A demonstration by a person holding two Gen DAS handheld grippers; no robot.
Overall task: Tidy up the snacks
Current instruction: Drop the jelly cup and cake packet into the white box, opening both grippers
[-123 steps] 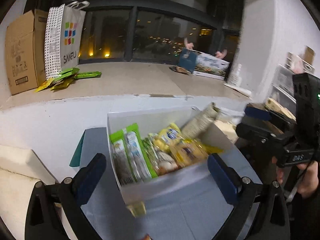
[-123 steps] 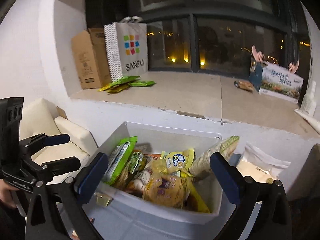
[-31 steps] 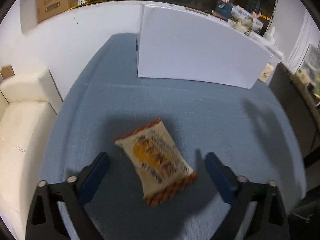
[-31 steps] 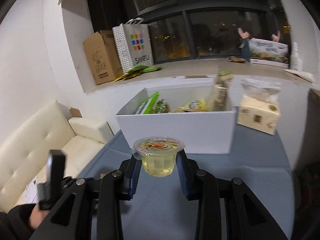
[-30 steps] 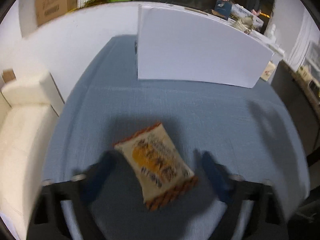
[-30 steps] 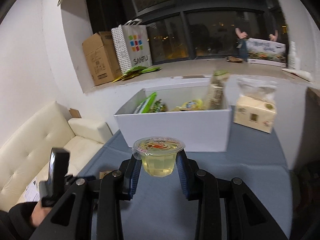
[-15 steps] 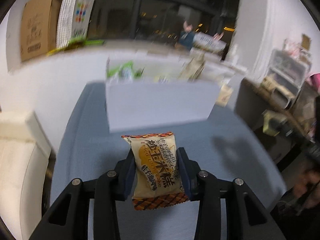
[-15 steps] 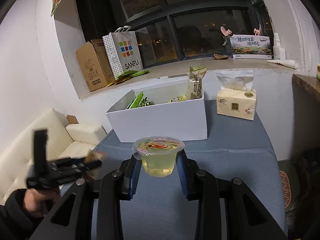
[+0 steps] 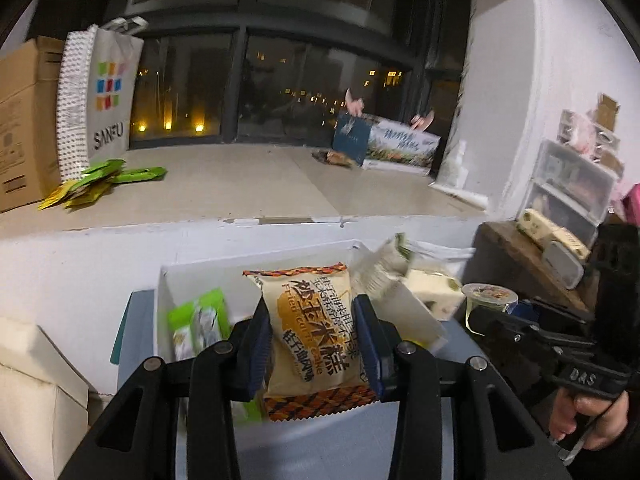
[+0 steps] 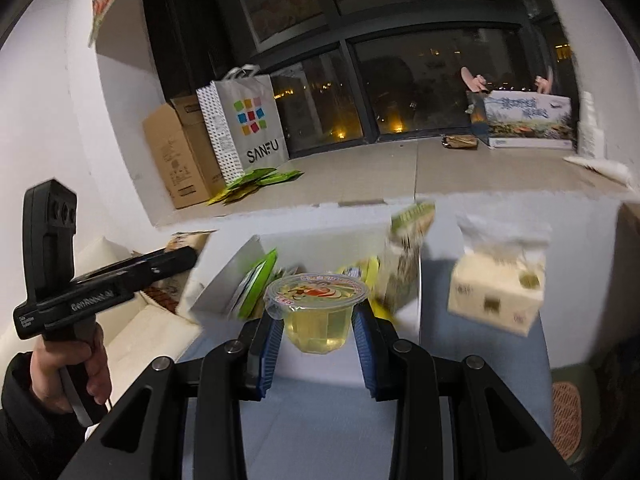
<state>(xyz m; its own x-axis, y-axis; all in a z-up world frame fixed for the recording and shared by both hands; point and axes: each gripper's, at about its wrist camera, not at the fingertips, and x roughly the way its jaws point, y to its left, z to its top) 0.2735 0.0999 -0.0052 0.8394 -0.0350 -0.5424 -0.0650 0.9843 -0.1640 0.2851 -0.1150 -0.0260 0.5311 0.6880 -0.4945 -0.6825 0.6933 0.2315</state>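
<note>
Both grippers carry loads toward the white box (image 9: 192,276): the left gripper (image 9: 316,344) clamps the corn cake packet (image 9: 312,332) upright directly above its open top, while the right gripper (image 10: 318,340), pinching the jelly cup (image 10: 316,312), hangs just short of its near wall.

Box top: white box (image 10: 224,280) open from above, no lid in the way.
Box left part: green packets (image 9: 198,326) stand on edge, little gap there.
Box right end: tall leaning pouch (image 10: 406,256) sticks up over the rim, blocks low entry.
Right of box: tissue pack (image 10: 496,294) on the table (image 10: 320,432), narrow lane between it and the box wall.
Near side: bare blue table in front of the box.
Behind box: white ledge wall (image 9: 80,264) close, no way round.
Tongs load: left tongs (image 9: 314,340) clamp a cake packet (image 9: 312,340); right tongs (image 10: 318,338) clamp a jelly cup (image 10: 316,308).
</note>
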